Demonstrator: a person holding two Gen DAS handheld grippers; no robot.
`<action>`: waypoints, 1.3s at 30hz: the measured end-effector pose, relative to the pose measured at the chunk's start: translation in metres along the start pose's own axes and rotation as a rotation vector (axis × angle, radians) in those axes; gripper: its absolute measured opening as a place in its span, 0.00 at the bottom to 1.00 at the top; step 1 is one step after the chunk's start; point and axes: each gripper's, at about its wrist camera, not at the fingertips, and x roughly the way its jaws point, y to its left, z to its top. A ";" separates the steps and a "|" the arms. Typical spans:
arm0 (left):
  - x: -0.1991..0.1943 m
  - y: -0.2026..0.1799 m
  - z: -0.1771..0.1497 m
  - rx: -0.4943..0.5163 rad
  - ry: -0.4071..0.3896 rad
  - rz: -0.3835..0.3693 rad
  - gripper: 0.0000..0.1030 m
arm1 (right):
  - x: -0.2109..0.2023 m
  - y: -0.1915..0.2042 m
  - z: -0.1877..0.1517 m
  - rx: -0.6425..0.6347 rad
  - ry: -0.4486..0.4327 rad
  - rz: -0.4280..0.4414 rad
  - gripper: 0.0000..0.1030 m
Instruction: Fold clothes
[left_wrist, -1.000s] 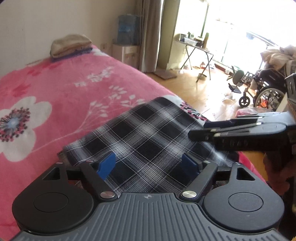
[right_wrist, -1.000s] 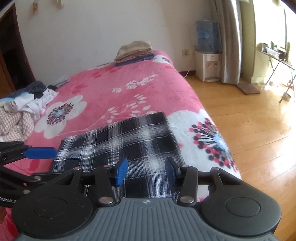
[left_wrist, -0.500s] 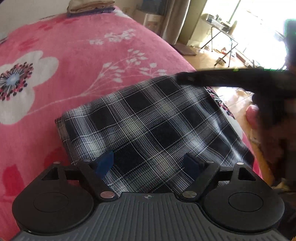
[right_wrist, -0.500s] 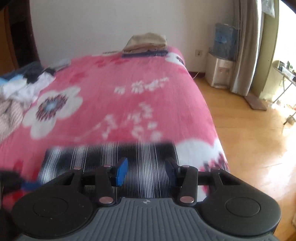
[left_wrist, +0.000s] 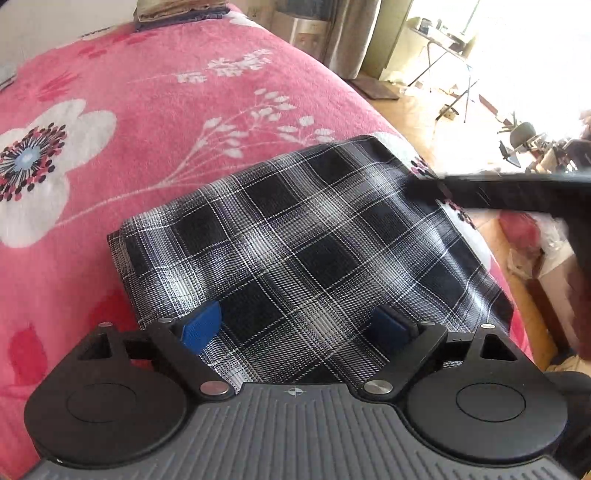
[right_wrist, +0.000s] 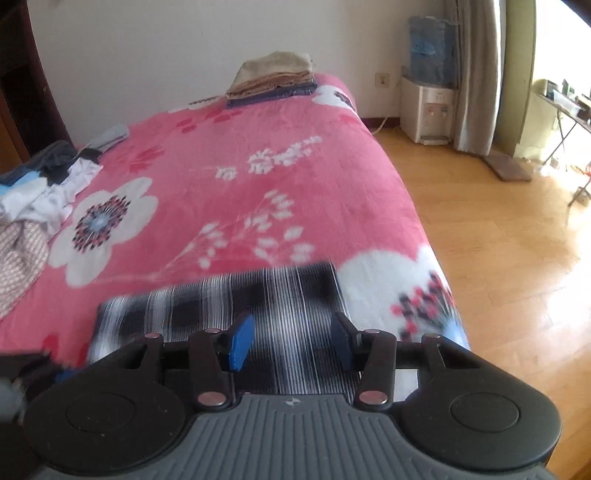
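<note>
A black-and-white plaid garment (left_wrist: 295, 251), folded into a flat rectangle, lies near the front right corner of the bed; in the right wrist view the plaid garment (right_wrist: 258, 295) is motion-blurred. My left gripper (left_wrist: 295, 326) hovers over its near edge. Its jaws are opening, and the blue pads (left_wrist: 201, 326) stand wide apart without pinching any cloth. My right gripper (right_wrist: 291, 341) is open above the same garment's near edge, with nothing between its pads. In the left wrist view the right gripper (left_wrist: 498, 192) is a dark blurred bar over the garment's right corner.
The bed carries a pink floral blanket (left_wrist: 147, 110). A stack of folded clothes (right_wrist: 273, 77) sits at its far end, and a loose pile of clothes (right_wrist: 33, 206) at its left side. To the right are wooden floor (right_wrist: 498, 240) and a water dispenser (right_wrist: 428, 107).
The left gripper tipped down toward the plaid garment and its jaws widened. The right gripper swept across the garment's right side, and the garment now sits lower and blurred in its view.
</note>
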 end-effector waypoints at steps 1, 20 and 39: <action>0.000 -0.001 -0.001 0.003 0.001 0.005 0.88 | -0.005 0.000 -0.007 0.003 0.012 0.003 0.48; 0.007 -0.016 -0.002 0.039 0.014 0.087 0.93 | -0.051 0.034 -0.086 -0.142 0.089 -0.004 0.49; 0.009 -0.023 -0.002 0.057 0.016 0.128 0.96 | -0.046 0.068 -0.117 -0.308 0.124 -0.004 0.51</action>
